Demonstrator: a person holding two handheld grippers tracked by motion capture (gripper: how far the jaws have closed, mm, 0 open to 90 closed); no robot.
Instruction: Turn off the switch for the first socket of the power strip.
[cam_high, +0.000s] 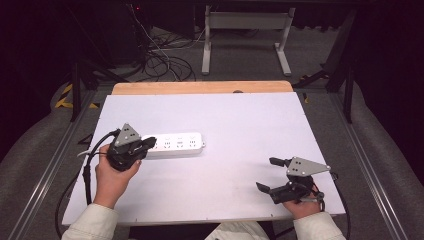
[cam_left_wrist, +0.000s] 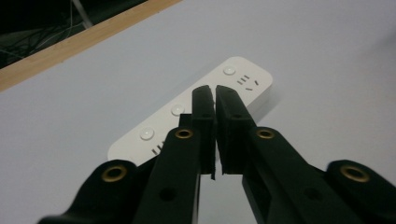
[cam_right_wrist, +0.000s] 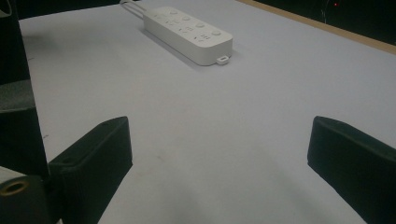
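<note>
White power strip (cam_high: 175, 144) lies left of centre on the table (cam_high: 240, 125); left gripper (cam_high: 145, 145), clenched empty, hovers at its end, right gripper (cam_high: 272, 175) released, lower right

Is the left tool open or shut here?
Shut: the left tool has its jaws nearly together with nothing between them, above the power strip.

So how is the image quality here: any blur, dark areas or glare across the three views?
High view: table evenly lit, surroundings nearly black, slightly soft. Left gripper view: left gripper up close, its base blurred; power strip fairly sharp, no glare. Right gripper view: right gripper pads soft and dark, strip farther off is clear.
</note>
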